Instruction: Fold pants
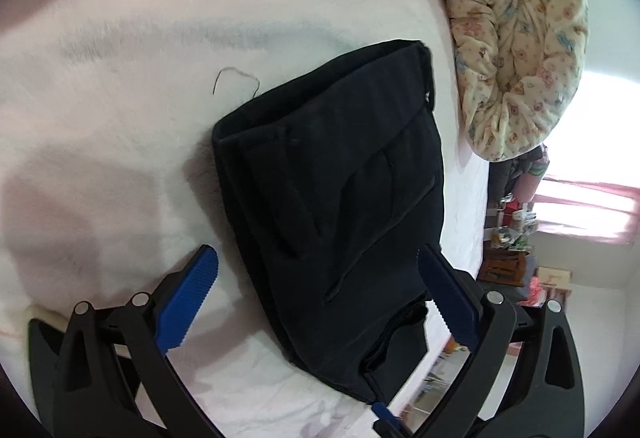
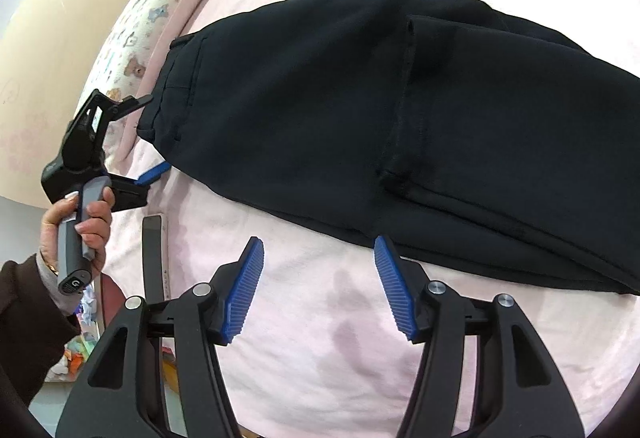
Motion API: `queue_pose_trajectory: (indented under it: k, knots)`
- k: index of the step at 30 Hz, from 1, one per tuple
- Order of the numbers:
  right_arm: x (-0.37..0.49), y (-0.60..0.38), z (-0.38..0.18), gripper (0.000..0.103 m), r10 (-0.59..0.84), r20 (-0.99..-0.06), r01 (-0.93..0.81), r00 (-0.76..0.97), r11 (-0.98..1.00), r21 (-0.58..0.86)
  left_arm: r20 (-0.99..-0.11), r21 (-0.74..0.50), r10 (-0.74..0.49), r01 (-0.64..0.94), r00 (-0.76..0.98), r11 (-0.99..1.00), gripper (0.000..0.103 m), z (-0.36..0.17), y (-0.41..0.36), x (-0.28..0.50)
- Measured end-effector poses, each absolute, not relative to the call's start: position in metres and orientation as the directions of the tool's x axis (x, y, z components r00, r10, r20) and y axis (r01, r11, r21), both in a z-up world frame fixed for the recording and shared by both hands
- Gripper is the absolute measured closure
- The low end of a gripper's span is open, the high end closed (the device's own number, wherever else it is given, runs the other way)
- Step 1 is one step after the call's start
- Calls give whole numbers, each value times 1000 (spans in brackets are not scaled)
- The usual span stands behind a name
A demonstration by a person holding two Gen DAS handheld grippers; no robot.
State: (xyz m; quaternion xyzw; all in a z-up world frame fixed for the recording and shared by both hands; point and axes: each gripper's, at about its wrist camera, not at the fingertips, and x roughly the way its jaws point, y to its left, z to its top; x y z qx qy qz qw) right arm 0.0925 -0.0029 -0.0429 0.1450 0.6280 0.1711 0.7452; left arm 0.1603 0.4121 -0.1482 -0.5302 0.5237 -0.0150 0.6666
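Pants (image 1: pixel 332 205) are our landmark: dark navy, nearly black, folded into a compact flat bundle on the pale pink bedspread (image 1: pixel 120 109). Starting at our left, in the right wrist view, our left hand (image 2: pixel 86 222) grips the grey handle of the left gripper (image 2: pixel 144 141), which sits just beside the waistband end of the pants (image 2: pixel 360 117); one black finger reaches toward the waistband corner and one blue-padded finger lies along the lower edge, so they stand wide apart, holding nothing. From the left wrist view the same left gripper (image 1: pixel 320 302) shows its blue pads (image 1: pixel 188 298) spread widely, one on the bedspread beside the pants, the other at the far side of the bundle; whether that one touches the cloth we cannot tell. A thin loose thread (image 1: pixel 234 77) lies on the bedspread just beyond the pants' upper corner. On the pants themselves we see a stitched pocket line, a waistband seam, and one leg layer folded over the other with its hem edge running across the middle. Moving right, our right gripper (image 2: pixel 320 286) hangs over the pink bedspread (image 2: pixel 320 358) near the long lower edge of the pants, pads (image 2: pixel 246 290) wide apart and empty. Beyond the pants, a bunched floral blanket (image 1: pixel 524 53) rests at the bed's edge.
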Motion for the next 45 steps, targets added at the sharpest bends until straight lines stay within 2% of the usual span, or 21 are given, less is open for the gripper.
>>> queue_pose_trajectory:
  k: [4, 8, 10, 14, 15, 17, 18, 19, 21, 24, 28, 31, 45]
  knots:
    - [91, 2, -46, 43, 432, -892, -72, 135, 902, 426, -628, -768, -632, -492, 454, 409, 3, -152, 409, 165]
    - [91, 10, -55, 43, 431, -896, -64, 104, 902, 427, -643, -757, -657, -455, 393, 469, 2, -162, 398, 175]
    - [91, 17, -59, 43, 435, -895, -65, 93, 900, 431, -628, -770, -658, -455, 415, 448, 2, -164, 399, 177]
    - [91, 26, -63, 43, 448, -891, -73, 74, 893, 443, -546, -836, -679, -372, 492, 403, 6, -152, 396, 179]
    - [92, 30, -64, 43, 448, -891, -75, 70, 893, 444, -541, -840, -677, -349, 499, 415, 8, -149, 393, 180]
    - [92, 33, -67, 43, 447, -892, -76, 61, 893, 443, -589, -808, -648, -333, 483, 486, 23, -148, 387, 182]
    - [92, 34, -68, 43, 447, -893, -76, 58, 893, 443, -632, -775, -623, -361, 461, 518, 48, -153, 386, 181]
    - [91, 34, -69, 43, 447, -893, -76, 54, 894, 442, -648, -761, -615, -385, 449, 522, 60, -158, 388, 179]
    - [90, 34, -70, 43, 444, -895, -76, 50, 895, 440, -611, -790, -632, -407, 476, 458, 61, -168, 393, 173]
    - [90, 31, -72, 43, 438, -898, -72, 40, 898, 435, -633, -774, -605, -399, 482, 492, 62, -165, 390, 172]
    - [88, 24, -75, 43, 440, -898, -60, 33, 897, 437, -645, -763, -573, -389, 506, 516, 78, -162, 387, 167]
    - [86, 19, -75, 43, 438, -898, -58, 32, 898, 436, -651, -748, -539, -334, 534, 573, 86, -147, 380, 162]
    - [75, -24, -69, 41, 466, -878, 37, 108, 881, 472, -611, -734, -540, -158, 579, 660, 88, -77, 351, 161]
